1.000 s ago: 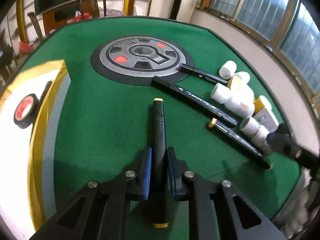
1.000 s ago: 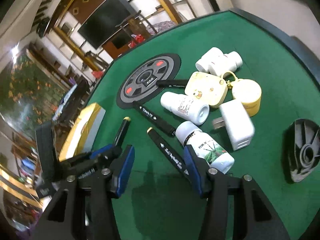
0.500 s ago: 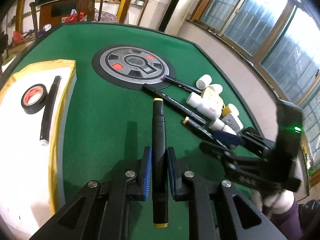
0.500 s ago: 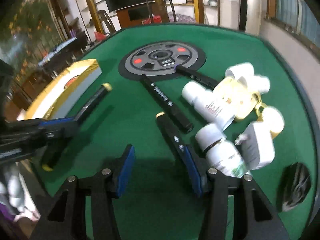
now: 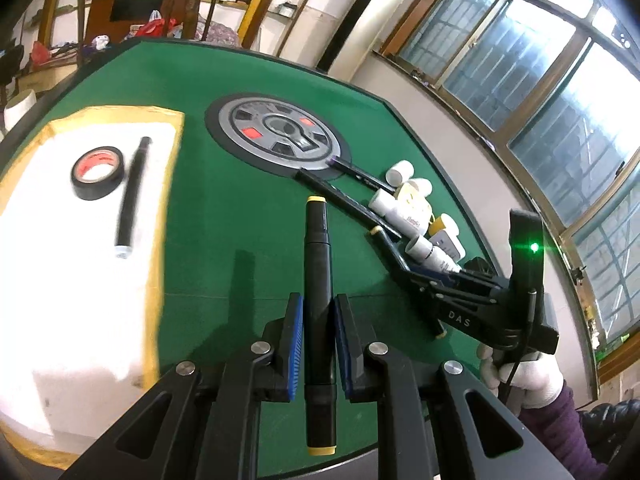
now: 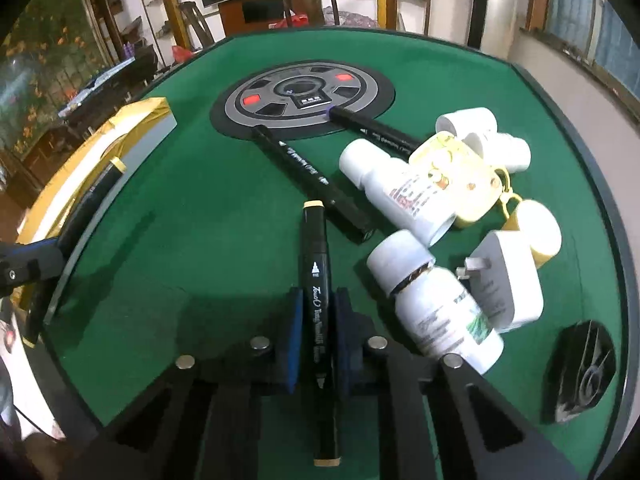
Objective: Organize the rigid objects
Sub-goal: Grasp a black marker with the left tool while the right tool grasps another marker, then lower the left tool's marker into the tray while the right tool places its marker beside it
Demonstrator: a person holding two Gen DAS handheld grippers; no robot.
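Note:
My left gripper (image 5: 318, 314) is shut on a black marker with yellow ends (image 5: 317, 264), lifted over the green table near the white tray (image 5: 60, 216). In that tray lie a roll of black tape (image 5: 96, 172) and another black marker (image 5: 130, 204). My right gripper (image 6: 318, 312) is shut on a black marker with tan ends (image 6: 316, 280), low over the felt beside the pile. Two more black markers (image 6: 312, 178) (image 6: 376, 136) lie by the round grey console (image 6: 304, 100). The right gripper also shows in the left wrist view (image 5: 412, 274).
White bottles (image 6: 396, 196) (image 6: 436, 300), a pale yellow case (image 6: 456, 184), a yellow-and-white jar (image 6: 532, 232) and a white plug adapter (image 6: 508, 280) crowd the right side. A black round fitting (image 6: 580, 368) sits at the table's right edge. A gloved hand (image 5: 520, 372) holds the right gripper.
My right gripper swung over the tan-ended marker and closed on it. The left gripper carried its marker up and leftward, bringing the white tray more into view.

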